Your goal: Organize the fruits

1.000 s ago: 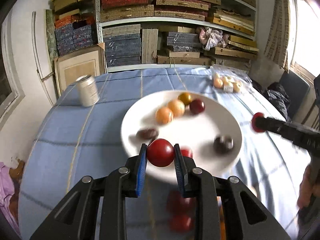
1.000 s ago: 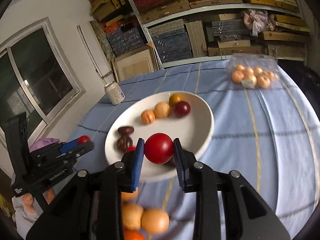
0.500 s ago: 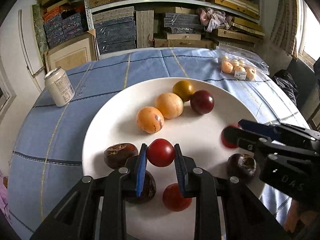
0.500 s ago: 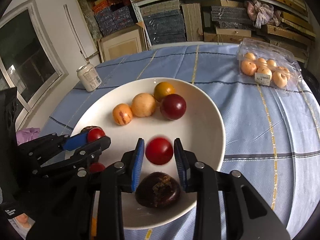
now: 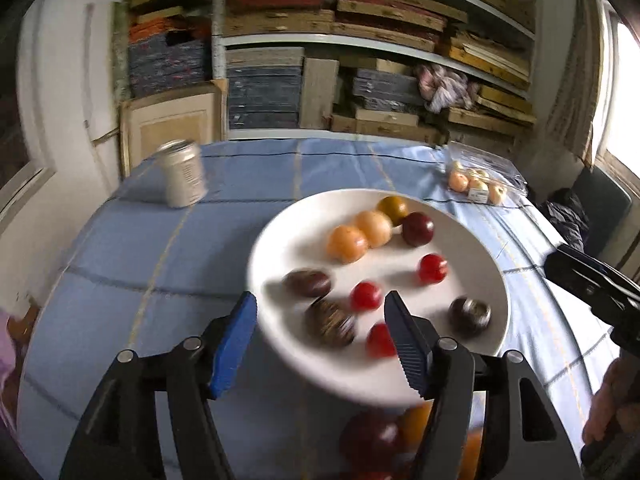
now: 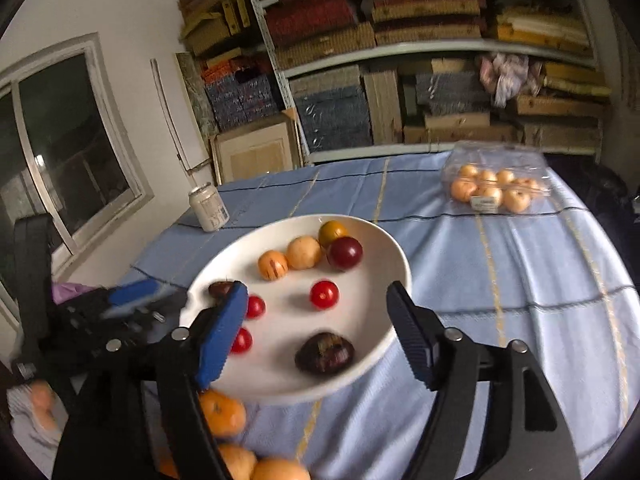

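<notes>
A white plate (image 5: pixel 472 240) (image 6: pixel 384 240) holds several fruits: three small red tomatoes (image 5: pixel 365 296) (image 6: pixel 324 294), two pale orange fruits (image 5: pixel 346 243) (image 6: pixel 272 265), a yellow-brown one (image 5: pixel 393 208), a dark red plum (image 5: pixel 417 229) (image 6: pixel 345 253) and dark brown fruits (image 5: pixel 307 282) (image 6: pixel 324 353). My left gripper (image 5: pixel 322 342) is open and empty over the plate's near edge. My right gripper (image 6: pixel 316 332) is open and empty above the plate's near side. Each gripper shows in the other's view, the right one (image 5: pixel 592 284) and the left one (image 6: pixel 132 304).
Loose oranges (image 6: pixel 222 412) and red fruit (image 5: pixel 372 436) lie on the blue tablecloth in front of the plate. A silver can (image 5: pixel 182 178) (image 6: pixel 208 207) stands at back left. A clear bag of small oranges (image 5: pixel 476 184) (image 6: pixel 494 190) lies at back right. Shelves stand behind.
Both grippers opened and let go of their red tomatoes, which now lie on the plate. Both grippers have pulled back toward the plate's near edge.
</notes>
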